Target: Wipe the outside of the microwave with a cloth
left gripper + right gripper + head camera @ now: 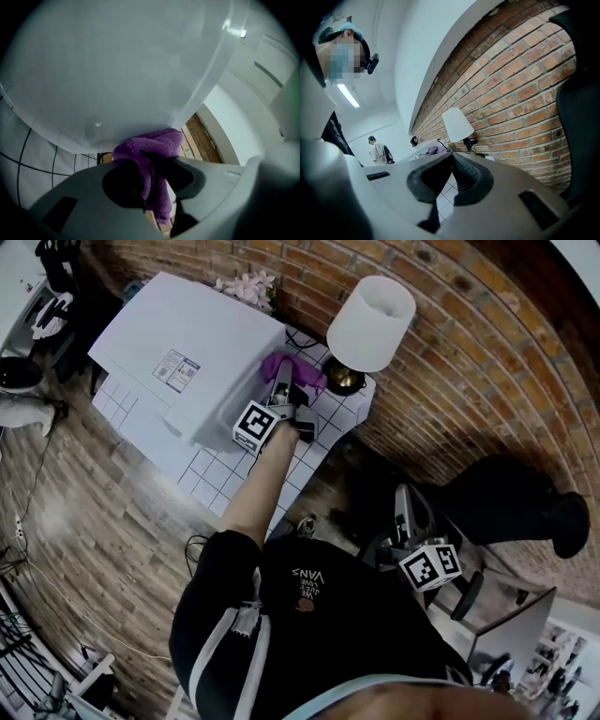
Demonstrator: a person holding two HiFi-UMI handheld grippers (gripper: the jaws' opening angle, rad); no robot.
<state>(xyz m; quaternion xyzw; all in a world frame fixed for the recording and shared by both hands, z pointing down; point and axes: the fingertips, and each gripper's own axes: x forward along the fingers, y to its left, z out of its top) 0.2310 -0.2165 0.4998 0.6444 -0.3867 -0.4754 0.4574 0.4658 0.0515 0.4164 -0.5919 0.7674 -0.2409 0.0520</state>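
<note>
Purple cloth (151, 149), pinched in left gripper (283, 382), against microwave (187, 343)

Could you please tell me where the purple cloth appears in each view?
Head view: upper centre, the purple cloth against the microwave's side, left of the lamp.
Left gripper view: lower centre, clamped between the jaws, touching the microwave.
Right gripper view: a tiny purple patch left of the lamp's foot.
Shared landmark: the white lamp, in head and right gripper views only.
</note>
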